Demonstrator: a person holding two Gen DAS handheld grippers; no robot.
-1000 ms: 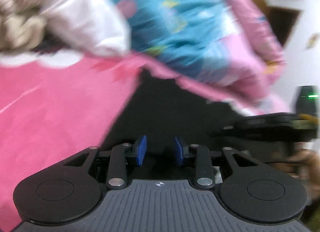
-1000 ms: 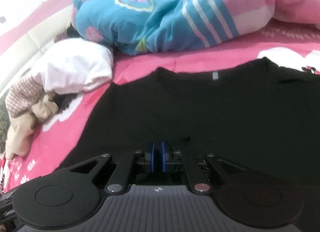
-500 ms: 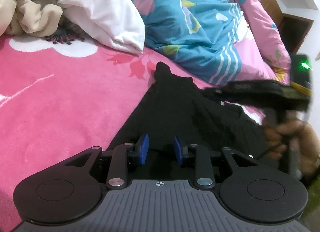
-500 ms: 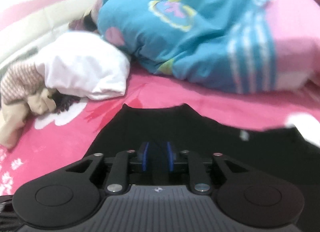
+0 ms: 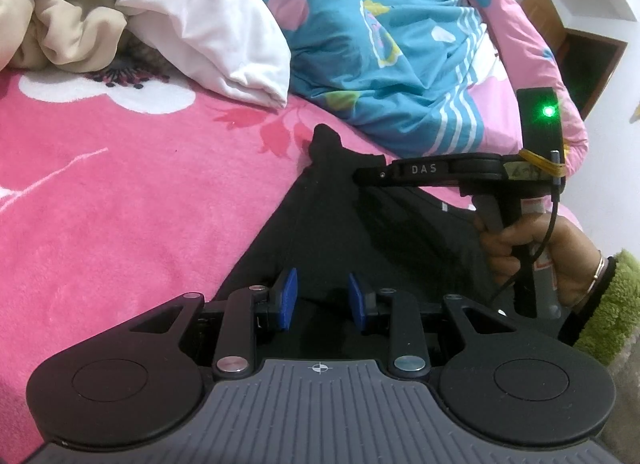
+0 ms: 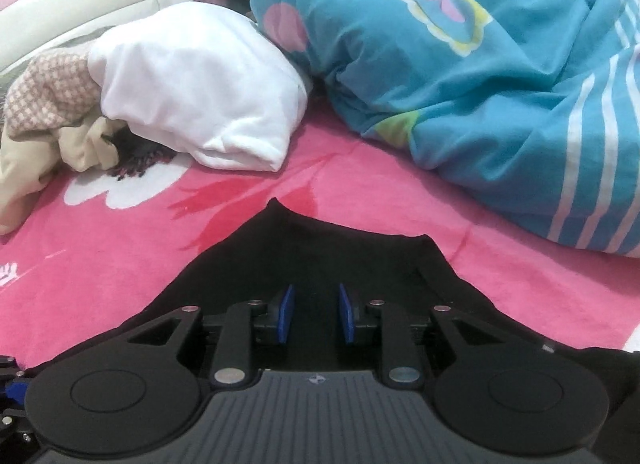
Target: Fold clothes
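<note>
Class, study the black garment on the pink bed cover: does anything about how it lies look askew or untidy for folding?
Yes. The black garment is not spread flat: one corner sticks up in a point towards the blue quilt, and its edges run slanted and rumpled across the pink bed cover. Both hand-held grippers are open, gripping nothing.

1. Black garment (image 5: 344, 224): one, lying on the pink blanket (image 5: 132, 192).
2. Grippers: two, the left gripper (image 5: 322, 298) and the right gripper (image 6: 314, 318).
3. White pillow (image 6: 200, 96): one.
4. Blue patterned quilt (image 6: 460, 76): one.
5. Beige cloth (image 5: 68, 36): one bundle.
6. Checked fabric (image 6: 50, 92): one piece.
7. Hand (image 5: 536, 252): one.
</note>
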